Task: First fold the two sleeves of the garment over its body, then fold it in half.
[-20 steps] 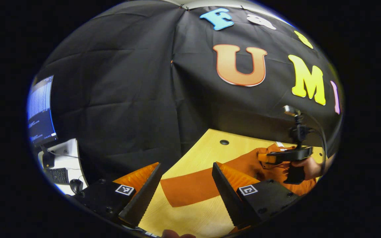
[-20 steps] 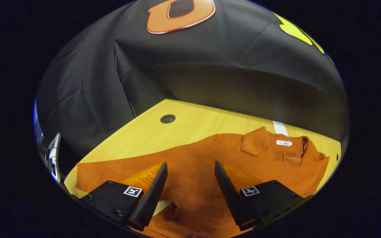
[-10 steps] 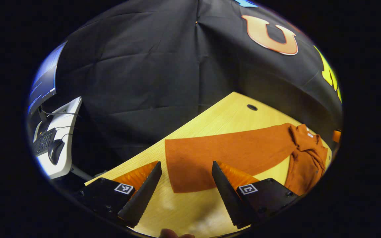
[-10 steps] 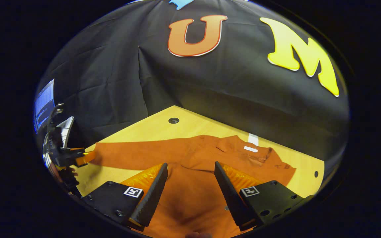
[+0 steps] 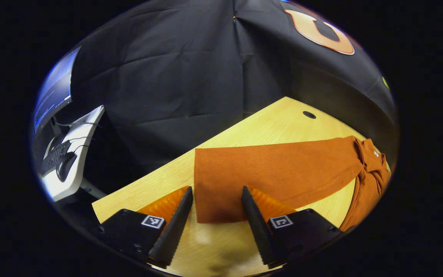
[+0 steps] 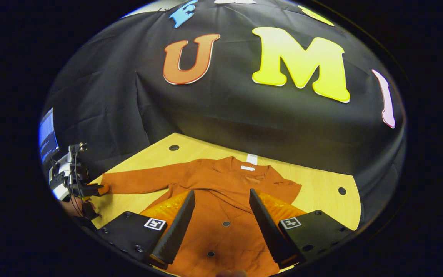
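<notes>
An orange button-front garment point(image 6: 221, 184) lies spread on the wooden table point(image 6: 321, 181), its collar and white label point(image 6: 248, 168) at the far side. Its left sleeve point(image 5: 275, 169) stretches out flat across the table point(image 5: 267, 123). My left gripper point(image 5: 215, 227) is open, and the sleeve's cuff end point(image 5: 215, 207) lies between its fingers on the table. In the right gripper view, that left gripper point(image 6: 90, 189) shows far off at the cuff, held by a hand point(image 6: 71, 206). My right gripper point(image 6: 219, 227) hangs open over the buttoned front, holding nothing.
The table has small round holes point(image 6: 174, 147) point(image 6: 338, 191) point(image 5: 309, 114) near its far edge. Its left edge runs close behind the cuff. Beyond it stands a white desk point(image 5: 75, 181) with a keyboard, a mouse point(image 5: 65, 171) and a monitor point(image 5: 54, 90).
My left gripper has come down and forward onto the cuff end, its fingers slightly closer together. My right gripper has drawn back and turned right, bringing the collar and whole front into view.
</notes>
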{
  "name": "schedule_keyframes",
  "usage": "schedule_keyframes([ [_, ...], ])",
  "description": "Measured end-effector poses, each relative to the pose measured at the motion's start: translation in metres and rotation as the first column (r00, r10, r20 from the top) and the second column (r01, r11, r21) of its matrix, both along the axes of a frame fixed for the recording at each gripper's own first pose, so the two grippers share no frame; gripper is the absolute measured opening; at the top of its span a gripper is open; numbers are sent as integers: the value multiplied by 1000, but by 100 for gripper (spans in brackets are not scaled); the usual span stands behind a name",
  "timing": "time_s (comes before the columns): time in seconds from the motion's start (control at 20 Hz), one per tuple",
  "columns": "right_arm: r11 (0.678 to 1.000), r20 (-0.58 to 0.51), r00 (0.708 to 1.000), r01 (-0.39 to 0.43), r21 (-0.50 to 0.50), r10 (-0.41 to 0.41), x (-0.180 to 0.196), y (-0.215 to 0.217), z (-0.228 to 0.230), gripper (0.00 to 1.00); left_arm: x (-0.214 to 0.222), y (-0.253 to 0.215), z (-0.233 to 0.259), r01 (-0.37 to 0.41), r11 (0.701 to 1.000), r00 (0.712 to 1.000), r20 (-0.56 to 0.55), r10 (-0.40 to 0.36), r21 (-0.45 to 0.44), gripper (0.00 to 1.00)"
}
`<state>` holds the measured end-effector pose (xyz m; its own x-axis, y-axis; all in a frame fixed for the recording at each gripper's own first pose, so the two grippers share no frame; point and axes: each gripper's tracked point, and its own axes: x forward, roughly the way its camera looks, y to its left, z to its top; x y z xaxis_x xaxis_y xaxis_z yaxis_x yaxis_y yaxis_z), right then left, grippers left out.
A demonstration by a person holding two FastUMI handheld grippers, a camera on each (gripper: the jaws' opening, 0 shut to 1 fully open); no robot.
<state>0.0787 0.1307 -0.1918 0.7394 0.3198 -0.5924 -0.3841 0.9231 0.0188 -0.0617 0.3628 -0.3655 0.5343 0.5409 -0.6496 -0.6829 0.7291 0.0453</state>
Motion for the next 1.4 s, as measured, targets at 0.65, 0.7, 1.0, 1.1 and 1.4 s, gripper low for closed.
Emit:
schedule_keyframes([
  [0.65,996,112,992,50,70,-58,-22,-45,63,92,57,-10,57,112,993,988,114,-106,-47,3],
  [0.7,994,106,992,58,90,-68,-27,-48,63,89,73,-15,73,148,988,981,134,-142,-34,3],
  [1.0,965,95,980,151,214,-174,-54,-83,70,95,168,-84,178,346,937,907,239,-348,51,3],
  [1.1,953,105,968,202,228,-230,-60,-112,74,95,200,-117,202,417,905,871,246,-425,86,3],
  [1.4,901,147,904,362,238,-402,-84,-208,93,97,279,-267,232,626,764,730,225,-645,157,2],
])
